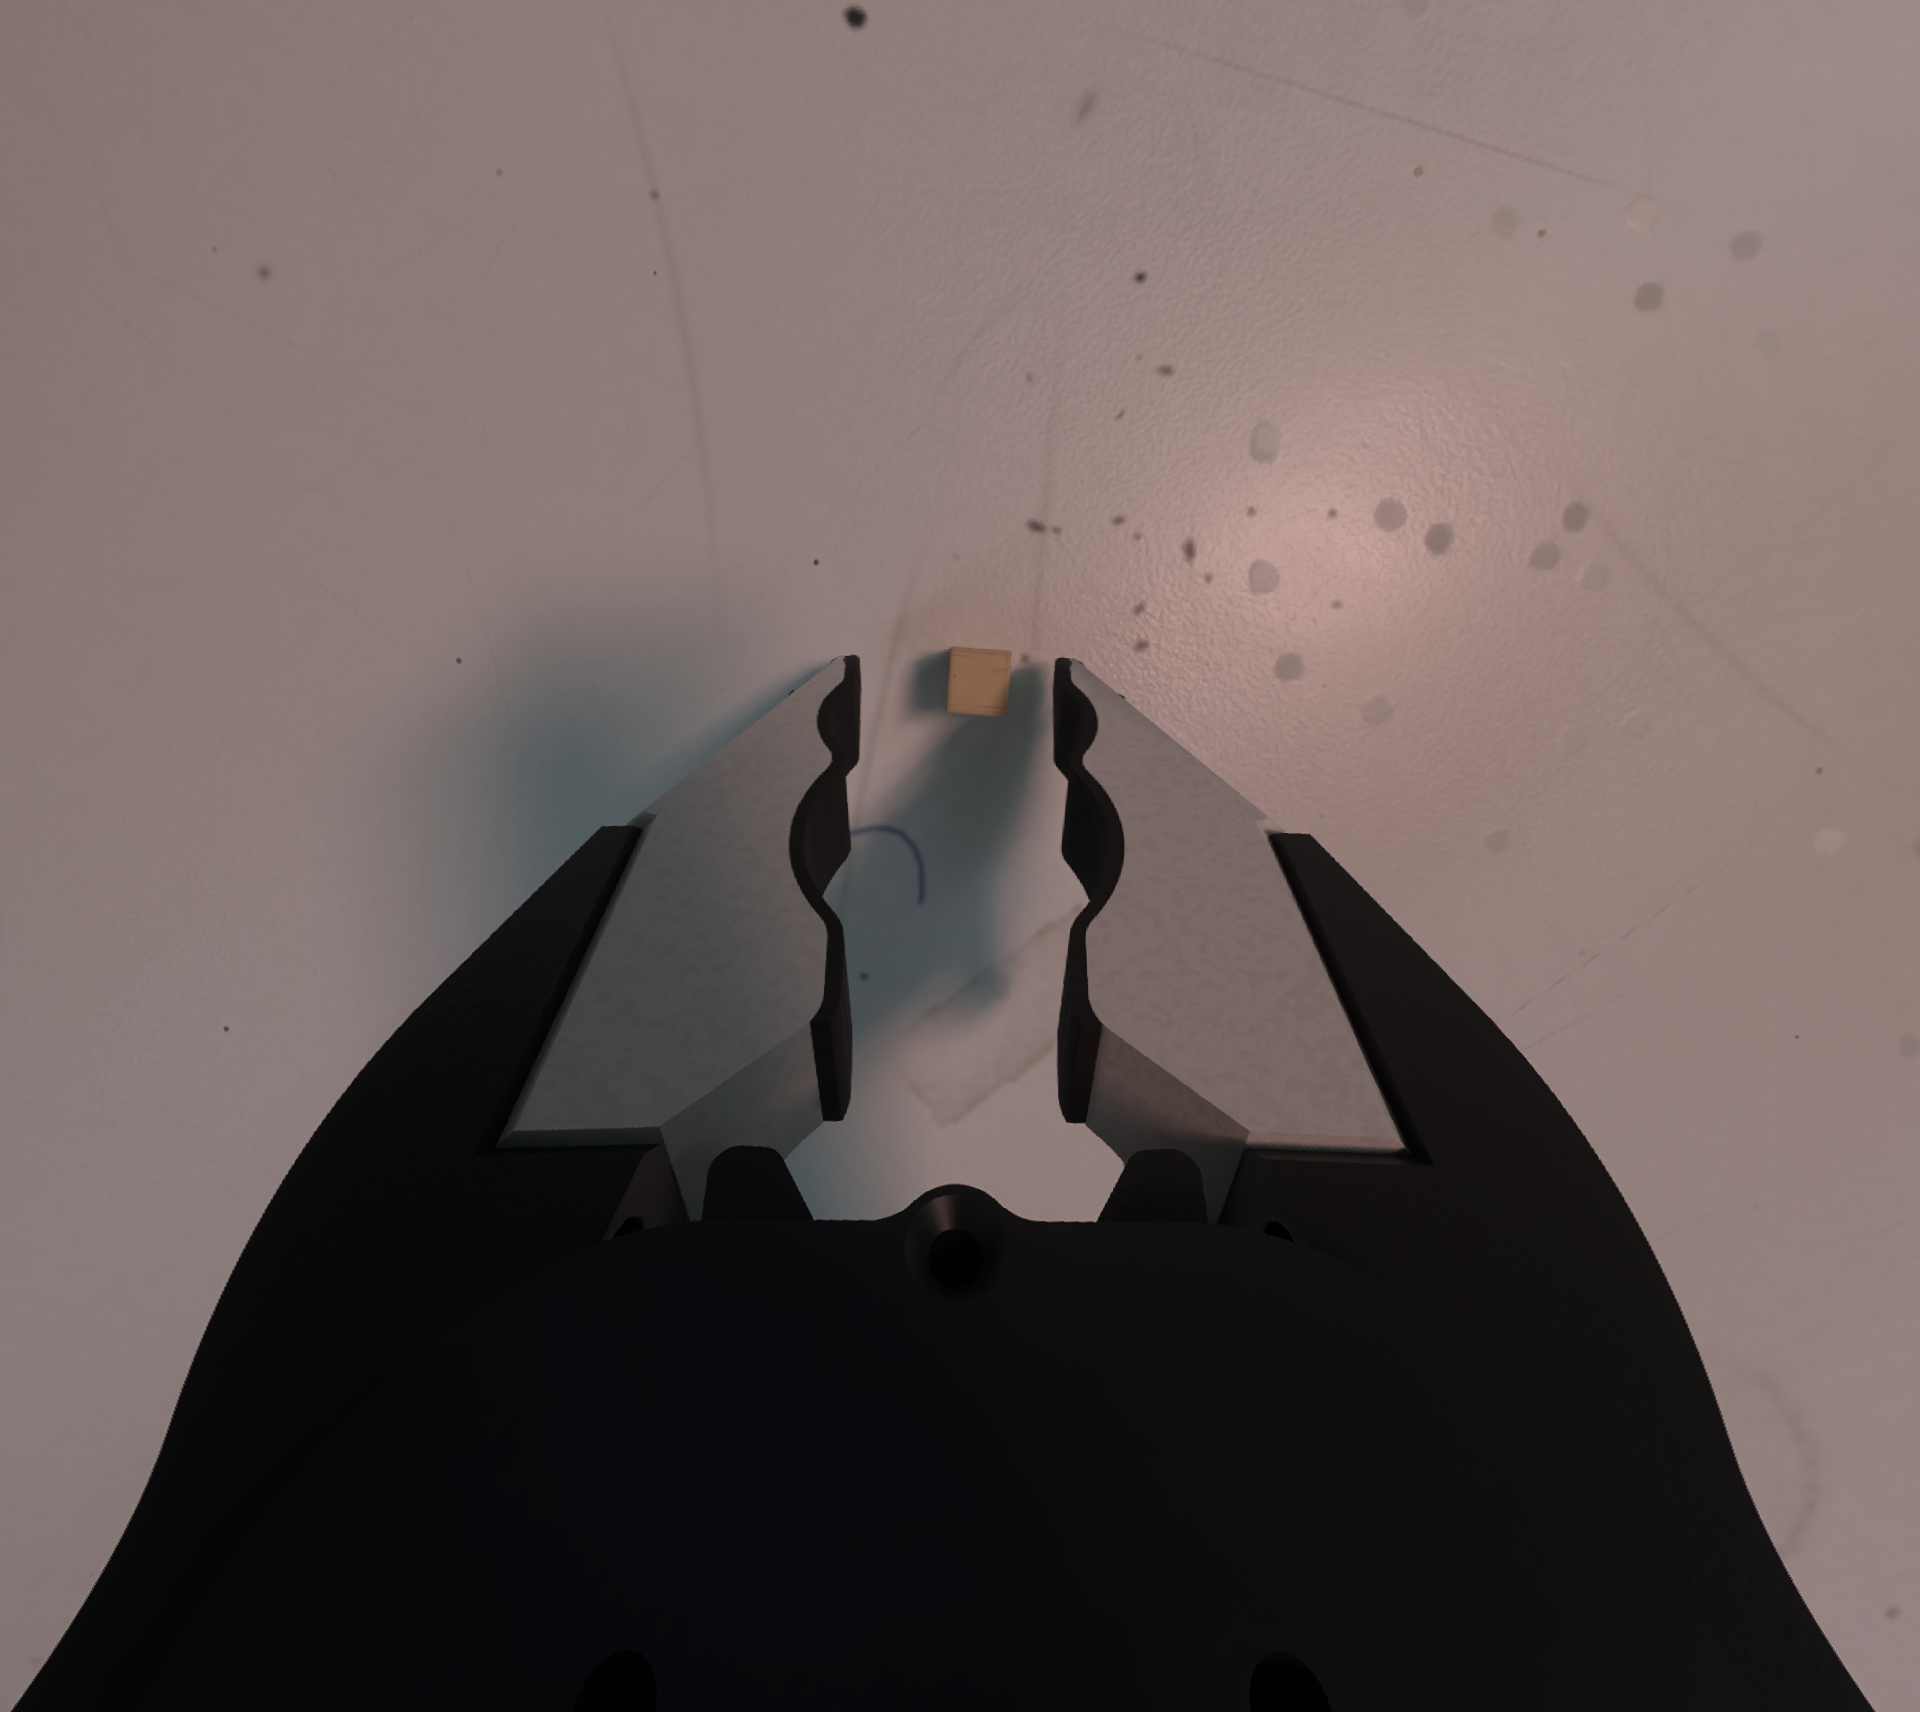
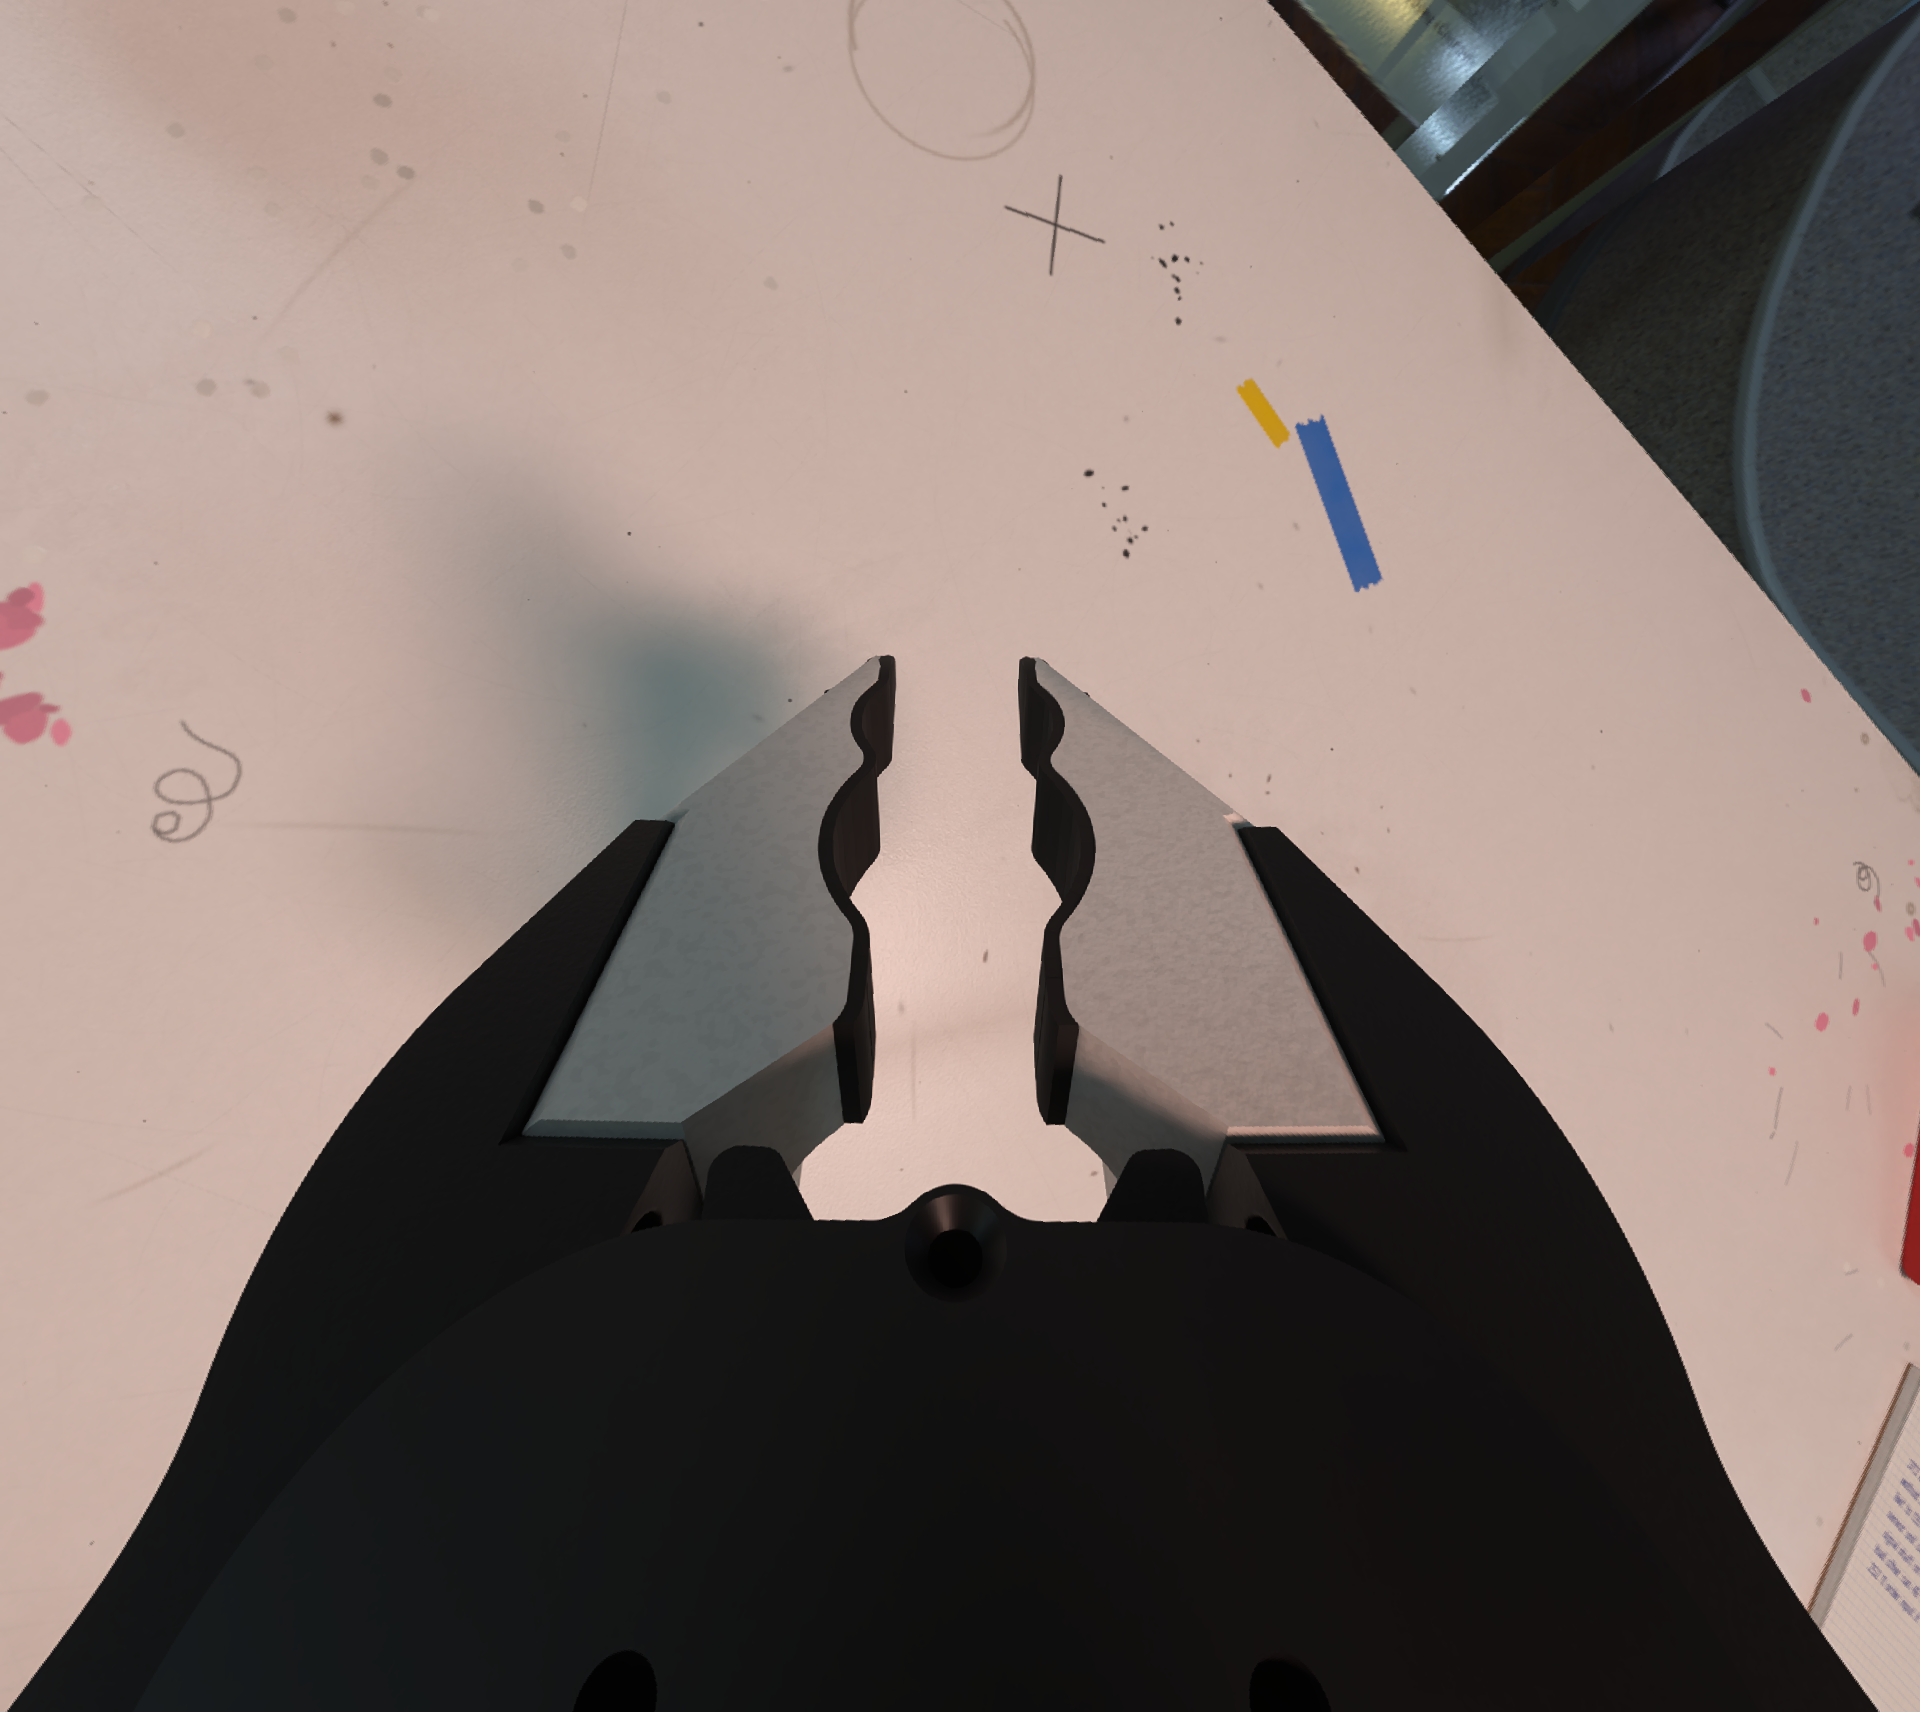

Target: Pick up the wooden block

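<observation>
**Left gripper lines up on wooden block; lift not yet begun**

The left gripper (image 1: 956,675) hangs above a pale, speckled table (image 1: 416,312) with its two fingers apart, and the small wooden block (image 1: 978,681) shows in the gap between the fingertips, a little nearer the right-hand one. The block looks to rest on the table below the tips, with daylight on either side and nothing touching it. By the look of it the approach is largely made, while the descent, the closing and the lift are all still to come.

The right gripper (image 2: 956,675) is also parted and carries nothing. It points across another stretch of the same table (image 2: 623,312), marked with a pencilled circle (image 2: 940,57), a cross (image 2: 1055,225), and strips of yellow tape (image 2: 1262,412) and blue tape (image 2: 1338,504) near the edge. The block cannot be made out in its view, so it seems to have no part in the pick for now.
</observation>
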Robot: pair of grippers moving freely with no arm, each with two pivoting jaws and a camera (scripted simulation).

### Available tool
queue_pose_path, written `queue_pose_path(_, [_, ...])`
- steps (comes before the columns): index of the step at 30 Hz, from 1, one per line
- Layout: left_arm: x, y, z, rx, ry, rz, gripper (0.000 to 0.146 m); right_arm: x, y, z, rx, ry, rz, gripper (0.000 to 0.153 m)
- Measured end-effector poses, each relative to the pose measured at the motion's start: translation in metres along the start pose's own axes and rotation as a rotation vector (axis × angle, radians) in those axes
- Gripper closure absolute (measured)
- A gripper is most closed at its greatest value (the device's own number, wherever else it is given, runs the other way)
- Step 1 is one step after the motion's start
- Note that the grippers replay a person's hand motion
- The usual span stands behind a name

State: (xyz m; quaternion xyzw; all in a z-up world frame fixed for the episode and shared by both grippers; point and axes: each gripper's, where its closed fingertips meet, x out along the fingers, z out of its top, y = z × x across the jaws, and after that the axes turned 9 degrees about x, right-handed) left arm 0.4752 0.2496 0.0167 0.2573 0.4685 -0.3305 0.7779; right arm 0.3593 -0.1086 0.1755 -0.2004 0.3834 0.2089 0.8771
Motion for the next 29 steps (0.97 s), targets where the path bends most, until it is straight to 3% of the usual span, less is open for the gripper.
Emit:
queue_pose_path(5, [-0.001,-0.004,-0.002,0.060,0.007,-0.009,0.135,0.000,0.001,-0.001,-0.003,0.003,0.004,0.129])
queue_pose_path(15, [-0.047,-0.012,-0.018,0.092,-0.040,-0.193,0.135,0.005,0.006,-0.002,-0.020,0.023,0.022,0.129])
queue_pose_path(20, [-0.078,-0.034,-0.027,0.260,-0.043,-0.254,0.135,0.010,0.013,-0.003,-0.044,0.043,0.037,0.129])
queue_pose_path(24, [-0.080,-0.060,-0.052,0.388,0.072,-0.368,0.135,0.012,0.015,-0.005,-0.048,0.053,0.047,0.129])
queue_pose_path(29, [-0.063,-0.068,-0.066,0.411,0.176,-0.417,0.135,0.013,0.015,-0.007,-0.046,0.063,0.054,0.129])
